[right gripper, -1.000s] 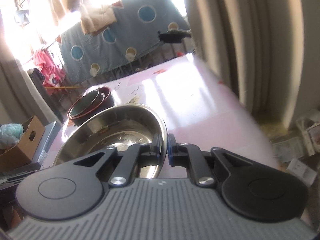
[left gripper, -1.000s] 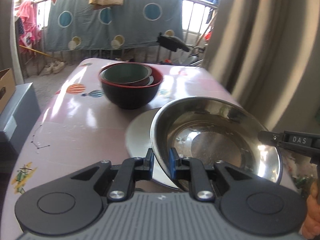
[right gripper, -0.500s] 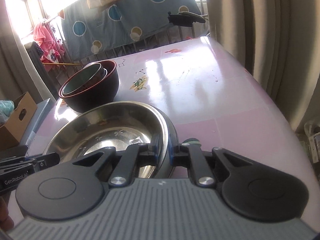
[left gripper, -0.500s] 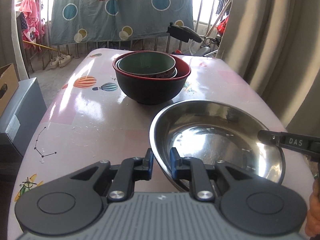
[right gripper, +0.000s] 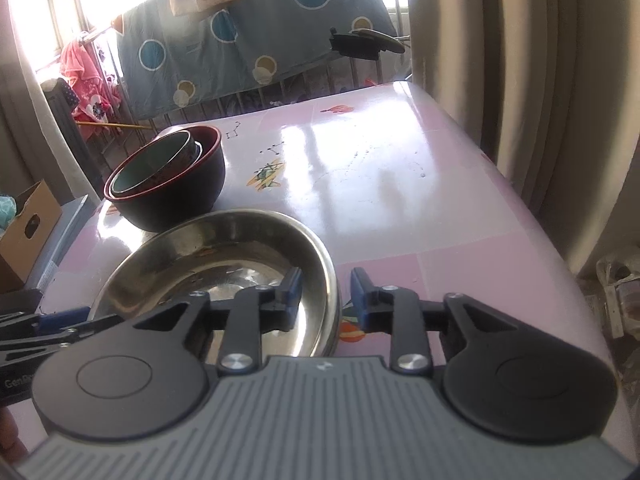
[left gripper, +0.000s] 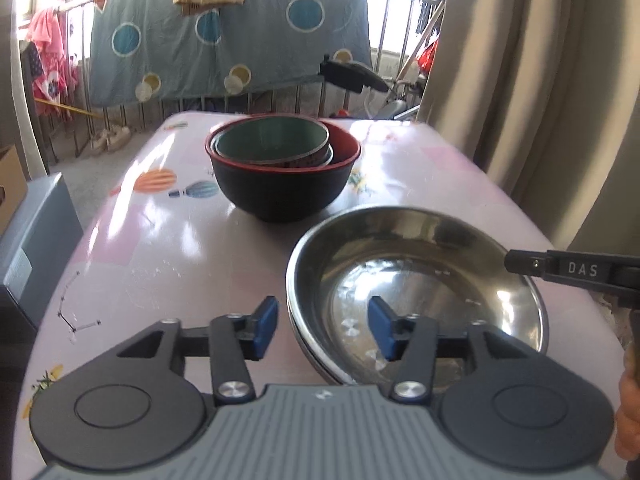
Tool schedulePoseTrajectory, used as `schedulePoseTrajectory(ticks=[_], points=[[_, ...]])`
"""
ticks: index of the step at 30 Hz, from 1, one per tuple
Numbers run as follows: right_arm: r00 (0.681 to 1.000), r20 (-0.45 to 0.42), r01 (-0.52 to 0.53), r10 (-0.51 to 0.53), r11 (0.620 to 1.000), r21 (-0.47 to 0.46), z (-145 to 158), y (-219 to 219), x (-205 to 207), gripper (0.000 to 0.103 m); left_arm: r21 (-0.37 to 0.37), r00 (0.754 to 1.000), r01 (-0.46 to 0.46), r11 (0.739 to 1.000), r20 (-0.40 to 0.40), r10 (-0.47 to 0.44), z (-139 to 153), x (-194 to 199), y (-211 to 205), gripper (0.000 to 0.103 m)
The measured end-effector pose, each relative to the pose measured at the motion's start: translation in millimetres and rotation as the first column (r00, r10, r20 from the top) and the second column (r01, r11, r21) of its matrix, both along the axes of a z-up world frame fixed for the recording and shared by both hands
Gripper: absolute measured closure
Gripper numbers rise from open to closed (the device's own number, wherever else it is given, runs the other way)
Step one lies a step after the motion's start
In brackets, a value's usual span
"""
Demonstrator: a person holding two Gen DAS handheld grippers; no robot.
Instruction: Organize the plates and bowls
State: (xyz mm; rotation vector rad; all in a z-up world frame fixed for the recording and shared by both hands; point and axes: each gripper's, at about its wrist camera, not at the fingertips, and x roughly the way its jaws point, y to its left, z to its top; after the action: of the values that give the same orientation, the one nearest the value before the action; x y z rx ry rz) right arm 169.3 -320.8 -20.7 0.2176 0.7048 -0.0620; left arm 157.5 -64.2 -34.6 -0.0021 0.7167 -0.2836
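home – balcony side | laundry blanket [left gripper: 224, 40] on railing | curtain [left gripper: 540, 80] | pink table [left gripper: 160, 240]

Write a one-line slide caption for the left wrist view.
Left gripper opening astride the rim of the steel basin on the pink table, nested bowls beyond.

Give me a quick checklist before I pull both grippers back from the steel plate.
1. Left gripper clear of the steel plate: ok, jaws opening, pads off the rim that runs between them.
2. Right gripper clear: ok, jaws opening, gaps show on both sides of the rim.
3. Plate resting on the table: ok; a second rim shows beneath it, so it seems stacked.
4. Plate apart from the black bowl: cannot tell, very close.
5. Green bowl nested inside the black one: ok.
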Motion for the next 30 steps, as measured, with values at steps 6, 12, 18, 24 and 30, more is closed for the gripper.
schedulePoseTrajectory(ticks=[6, 12, 18, 24, 30], points=[[1.000, 0.000, 0.019, -0.019, 0.999, 0.031, -1.2, -7.4, -3.7, 0.076, 0.013, 0.998, 0.002, 1.000, -0.055, -0.001, -6.1, 5.5, -1.7, 0.048], [1.000, -0.009, 0.028, -0.028, 0.998, 0.049, -0.1, -10.1, -12.3, 0.069, -0.010, 0.996, -0.002, 1.000, -0.087, 0.001, -7.2, 1.1, 0.0, 0.047], [0.999, -0.026, 0.039, -0.037, 0.998, 0.057, 8.4, -15.0, -21.6, 0.045, -0.029, 0.995, -0.031, 0.999, -0.098, 0.028, 3.9, -6.2, 17.5, 0.024], [1.000, -0.001, -0.006, 0.006, 0.999, 0.041, 31.6, -9.0, -19.6, 0.025, -0.050, 0.992, -0.094, 0.994, -0.095, 0.088, 24.4, -0.6, 51.4, 0.009], [0.993, 0.042, -0.109, 0.106, 0.992, 0.069, 62.9, -0.4, 13.0, 0.022, -0.056, 0.980, -0.185, 0.981, -0.082, 0.181, 44.2, 30.1, 83.5, 0.007]])
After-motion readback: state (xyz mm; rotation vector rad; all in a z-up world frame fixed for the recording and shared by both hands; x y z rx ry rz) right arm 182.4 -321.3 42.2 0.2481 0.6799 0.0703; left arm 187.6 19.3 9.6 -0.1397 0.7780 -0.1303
